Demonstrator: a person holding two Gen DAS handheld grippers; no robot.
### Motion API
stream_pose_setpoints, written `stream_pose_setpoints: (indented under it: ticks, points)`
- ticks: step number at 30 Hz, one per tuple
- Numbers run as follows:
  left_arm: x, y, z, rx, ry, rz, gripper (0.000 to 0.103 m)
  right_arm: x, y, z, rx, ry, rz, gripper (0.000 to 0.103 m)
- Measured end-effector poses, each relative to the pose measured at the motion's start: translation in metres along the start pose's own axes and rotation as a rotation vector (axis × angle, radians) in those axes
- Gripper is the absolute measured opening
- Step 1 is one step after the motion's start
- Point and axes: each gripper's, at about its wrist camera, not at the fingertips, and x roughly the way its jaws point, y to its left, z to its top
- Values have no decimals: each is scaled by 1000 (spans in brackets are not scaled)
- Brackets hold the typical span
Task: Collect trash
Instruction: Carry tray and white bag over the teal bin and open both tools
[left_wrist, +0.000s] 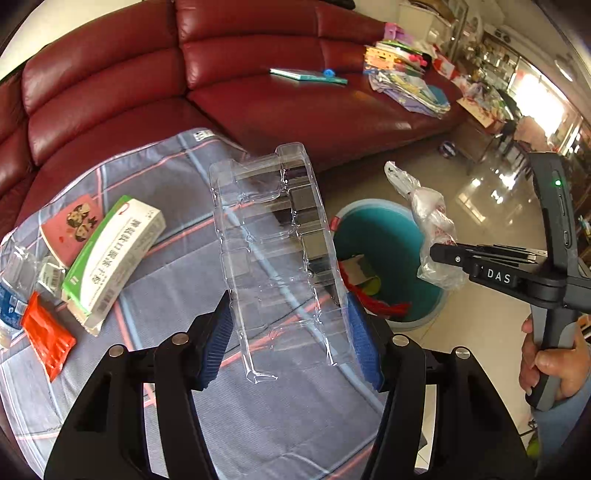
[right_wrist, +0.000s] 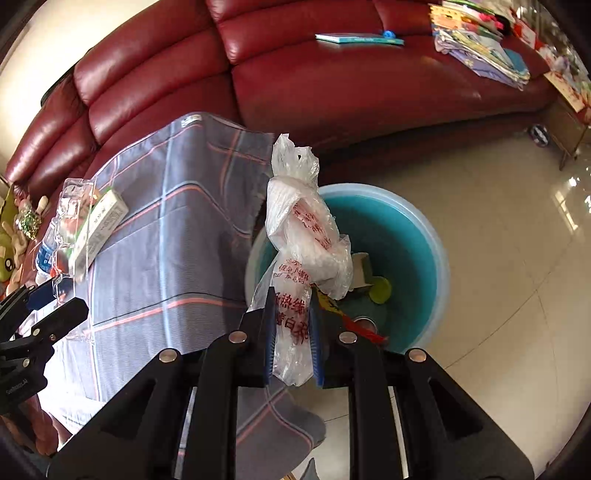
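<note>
My left gripper (left_wrist: 291, 332) is shut on a clear plastic blister tray (left_wrist: 273, 240), held upright above the grey checked cloth (left_wrist: 192, 280). My right gripper (right_wrist: 293, 332) is shut on a crumpled white plastic bag (right_wrist: 304, 236) with red print, held over the near rim of the teal bin (right_wrist: 417, 240). In the left wrist view the bag (left_wrist: 432, 218) hangs from the right gripper (left_wrist: 437, 254) beside the bin (left_wrist: 384, 236). Scraps lie inside the bin. On the cloth's left side lie a green and white box (left_wrist: 114, 254), a pink booklet (left_wrist: 70, 225) and an orange packet (left_wrist: 48, 332).
A dark red leather sofa (left_wrist: 258, 66) curves behind, with a teal book (left_wrist: 306, 75) and a pile of papers (left_wrist: 402, 77) on it. Glossy tiled floor (right_wrist: 517, 258) lies to the right of the bin. A person's hand (left_wrist: 550, 358) grips the right tool's handle.
</note>
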Motion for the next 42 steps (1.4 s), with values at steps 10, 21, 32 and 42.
stream_pose_setpoints:
  ticks: [10,21,32,42]
  points:
    - [55,-52,21,139,66,-70,60,40,-42,2,81,77,-7,25]
    - [106,-84,30,177,138,-129,60,39,-72,7,147,54,-47,76]
    - [132,-110,33,219,162,-196,63,8,-99,7,198,8,-120,87]
    - [128,-112,35,226,138,-144,93,0,-102,7,204,5,-137,87]
